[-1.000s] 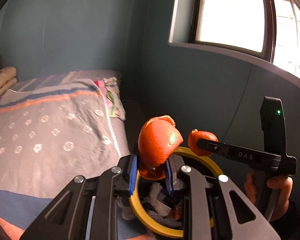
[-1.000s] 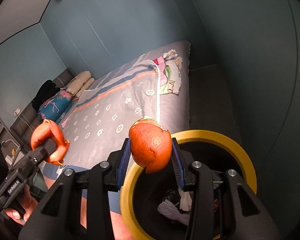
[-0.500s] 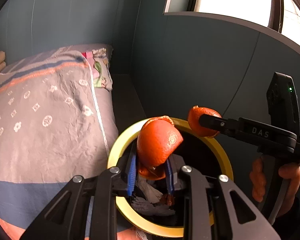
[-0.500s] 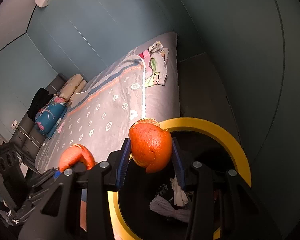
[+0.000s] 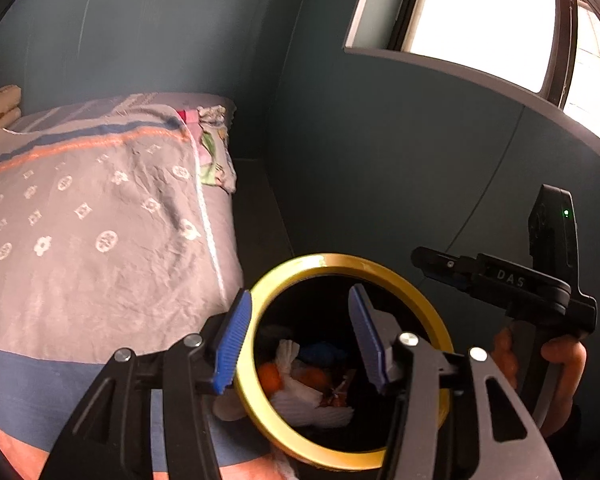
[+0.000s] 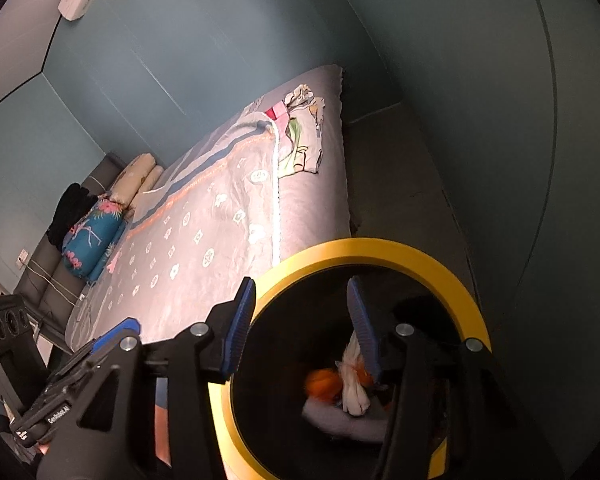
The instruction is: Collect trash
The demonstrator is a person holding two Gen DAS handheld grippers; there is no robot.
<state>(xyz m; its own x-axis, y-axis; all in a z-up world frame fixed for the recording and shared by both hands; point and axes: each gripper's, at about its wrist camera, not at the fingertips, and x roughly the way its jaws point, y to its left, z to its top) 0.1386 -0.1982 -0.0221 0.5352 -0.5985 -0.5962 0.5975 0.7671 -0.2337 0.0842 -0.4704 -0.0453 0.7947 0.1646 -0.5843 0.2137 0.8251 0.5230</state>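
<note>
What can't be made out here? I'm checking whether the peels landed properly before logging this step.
- Bin bottom, left wrist view: dark, cut by the gripper's fingers; the full contents are hidden.
- Orange pieces, right wrist view: blurred, count unclear.
- White tissue, right wrist view: partly behind a finger.
- Right gripper, left wrist view: side-on, gap hidden.

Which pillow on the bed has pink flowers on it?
The blue pillow at the head of the bed, in the right wrist view. It is bright blue with pink flowers; the beige pillows beside it are pale, with no pink showing.
</note>
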